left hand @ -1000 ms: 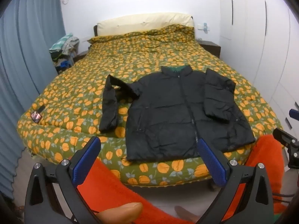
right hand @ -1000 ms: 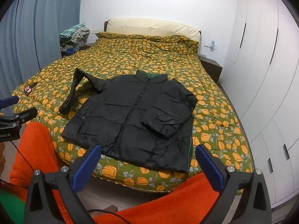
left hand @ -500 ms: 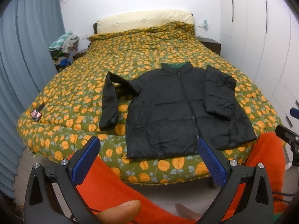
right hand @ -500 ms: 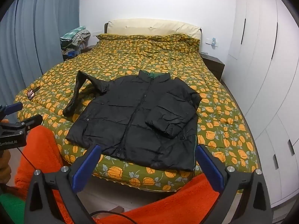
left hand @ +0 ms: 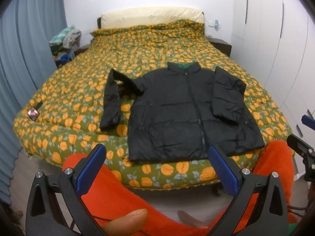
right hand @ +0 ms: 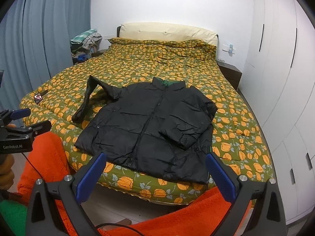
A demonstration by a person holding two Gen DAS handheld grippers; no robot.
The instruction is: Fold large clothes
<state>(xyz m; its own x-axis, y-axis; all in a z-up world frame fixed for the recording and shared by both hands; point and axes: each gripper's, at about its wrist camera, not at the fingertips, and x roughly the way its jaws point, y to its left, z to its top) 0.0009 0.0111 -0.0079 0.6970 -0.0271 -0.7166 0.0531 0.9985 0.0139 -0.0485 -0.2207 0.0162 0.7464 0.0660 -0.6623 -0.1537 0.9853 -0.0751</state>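
black jacket [left hand: 185,108] lies flat at foot end of bed [left hand: 78,90], one sleeve already folded over its front, other stretched aside. over the last second both views drifted slightly; left gripper [left hand: 157,167] and right gripper [right hand: 155,169] stay spread wide, empty, short of jacket. next fold not begun.

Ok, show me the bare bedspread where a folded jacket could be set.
Free: bedspread between jacket collar and pillow; also the strip right of the jacket. Crowded: left, with the outstretched sleeve and phone.
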